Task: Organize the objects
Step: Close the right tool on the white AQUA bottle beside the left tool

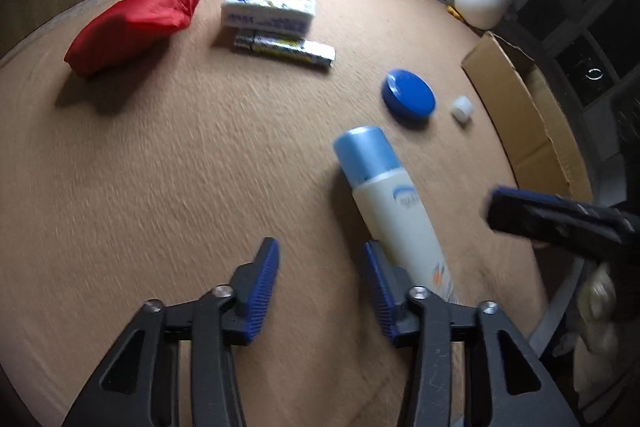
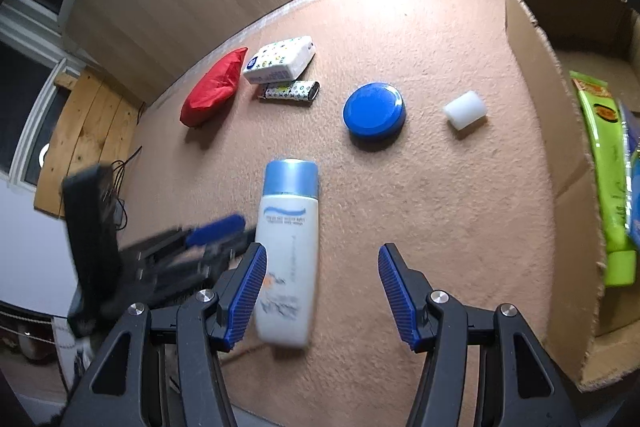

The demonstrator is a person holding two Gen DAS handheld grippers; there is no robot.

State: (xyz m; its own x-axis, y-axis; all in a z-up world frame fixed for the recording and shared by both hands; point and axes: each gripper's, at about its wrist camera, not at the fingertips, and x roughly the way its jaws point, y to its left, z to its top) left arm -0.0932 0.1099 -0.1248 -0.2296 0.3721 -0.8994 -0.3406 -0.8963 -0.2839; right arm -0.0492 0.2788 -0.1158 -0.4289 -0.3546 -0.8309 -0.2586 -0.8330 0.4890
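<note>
Both grippers spread, neither holding anything. Right gripper (image 2: 322,281) hangs over the lower half of the lotion bottle (image 2: 289,251), which lies flat on the carpet (image 2: 440,207), blue cap pointing away. Bottle sits off-centre in the gap: tight against the left finger, well clear of the right one.

Left gripper (image 1: 320,283) is just beside the bottle (image 1: 394,211), its right finger touching or nearly touching the bottle's side; can't tell which. Frame is motion-blurred.

Risks as I read them:
- Closing the right gripper off-centre would likely shove the bottle sideways before both pads bite. Smooth rounded plastic, so it may twist or squirt out.
- Grip near the base end leaves the cap end hanging; likely to droop on lift.
- The two grippers are close together, so a collision or a knock to the bottle is plausible.
- Box (image 2: 560,155) stands to the right, already holding a green tube (image 2: 604,163); a tilted bottle could catch the near wall.

Blue tin (image 2: 374,113) and white cap (image 2: 465,114) lie between bottle and box, so a low sweep could hit them.
</note>
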